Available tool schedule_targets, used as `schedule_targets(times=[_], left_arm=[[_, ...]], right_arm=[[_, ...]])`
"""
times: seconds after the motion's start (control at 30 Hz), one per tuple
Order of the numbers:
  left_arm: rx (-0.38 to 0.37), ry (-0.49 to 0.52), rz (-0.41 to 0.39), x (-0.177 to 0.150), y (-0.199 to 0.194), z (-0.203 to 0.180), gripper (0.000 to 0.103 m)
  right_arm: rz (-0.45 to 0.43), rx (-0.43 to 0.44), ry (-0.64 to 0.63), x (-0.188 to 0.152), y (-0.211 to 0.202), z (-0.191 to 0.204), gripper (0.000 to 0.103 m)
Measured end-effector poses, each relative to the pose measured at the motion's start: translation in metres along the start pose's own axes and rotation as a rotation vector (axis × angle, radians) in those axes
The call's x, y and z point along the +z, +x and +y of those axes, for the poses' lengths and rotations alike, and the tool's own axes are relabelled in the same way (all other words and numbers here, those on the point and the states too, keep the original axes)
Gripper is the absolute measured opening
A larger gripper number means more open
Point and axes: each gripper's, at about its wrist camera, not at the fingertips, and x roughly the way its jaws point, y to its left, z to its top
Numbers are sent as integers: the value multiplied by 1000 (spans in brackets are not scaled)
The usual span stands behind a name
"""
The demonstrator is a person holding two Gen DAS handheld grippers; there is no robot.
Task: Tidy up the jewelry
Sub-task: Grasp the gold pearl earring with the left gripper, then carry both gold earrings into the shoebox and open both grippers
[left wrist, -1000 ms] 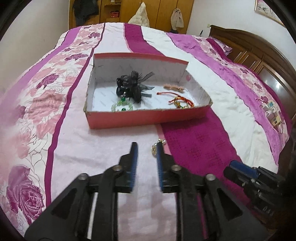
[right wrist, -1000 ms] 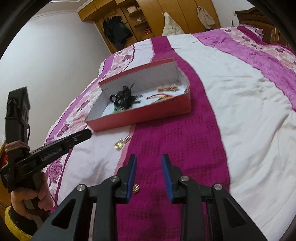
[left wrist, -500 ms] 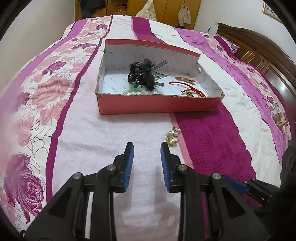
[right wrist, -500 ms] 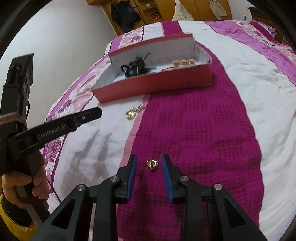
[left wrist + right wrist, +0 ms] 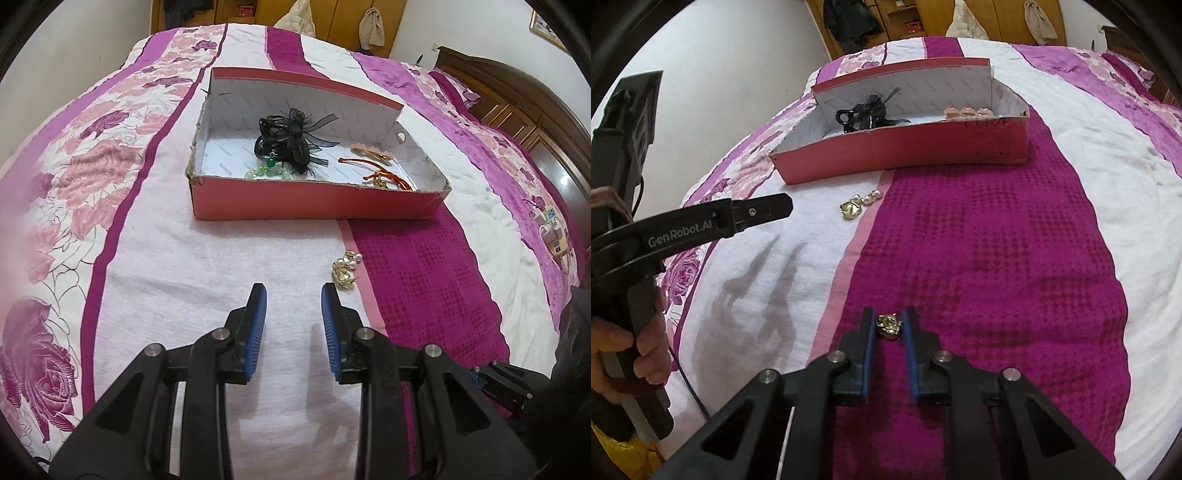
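A red cardboard box (image 5: 317, 201) (image 5: 905, 147) lies on the bed and holds a black bow clip (image 5: 291, 140), green beads (image 5: 267, 171), orange cords (image 5: 384, 177) and a pink hair clip (image 5: 371, 151). A gold and pearl earring (image 5: 345, 271) (image 5: 858, 205) lies on the bedspread in front of the box. My left gripper (image 5: 293, 291) is open and empty, just left of that earring. My right gripper (image 5: 888, 317) has its blue pads closed in around a small gold flower earring (image 5: 889, 325) on the magenta stripe; contact is not clear.
The bed has a pink, white and magenta floral bedspread (image 5: 110, 184). A dark wooden headboard (image 5: 524, 107) stands at the right. Wooden wardrobes (image 5: 960, 18) with hanging clothes stand behind the bed. The left gripper's body and the hand holding it (image 5: 646, 236) fill the left of the right wrist view.
My right gripper has moved forward over the small gold earring and its fingers have narrowed around it. My left gripper has pulled back and leftward from the pearl earring and opened wider.
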Motion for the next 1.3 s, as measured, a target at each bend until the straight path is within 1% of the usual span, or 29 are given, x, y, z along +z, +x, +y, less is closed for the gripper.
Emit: schedule_targets(times=[0.13,0.27,0.43,0.5,0.63,0.83,1.0,1.07,1.1,1.13,1.2,1.3], left_arm=[[-10,5,7,1,3,-4,23],[-37,4,16,2,9,-10,24],[-50,10,16,6,18,-19,32],[-48,16,18,8,23,-21,34],[-48,24,34,10,33,-27,34],[-38,60,49,8,46,-40,33],[-8,94,50,6,54,-47,32],[1,102,48,6,54,-48,30],[3,106,46,6,54,-49,26],[5,108,45,6,54,-49,17],[9,104,46,7,56,-46,9],[-8,90,43,7,54,-43,9]], right_arm=[[-36,2,5,5,-10,-4,16],[-80,-5,19,13,-24,-11,16],[-133,-27,45,22,-41,-25,16],[-145,-33,58,25,-45,-31,16],[-161,-40,88,27,-50,-43,16],[-170,-41,126,27,-52,-59,16],[-172,-39,150,28,-50,-67,16],[-172,-39,157,28,-50,-70,16],[-172,-39,160,28,-49,-71,16],[-171,-37,163,27,-49,-73,16],[-169,-34,170,27,-47,-75,16],[-169,-33,172,27,-46,-76,16]])
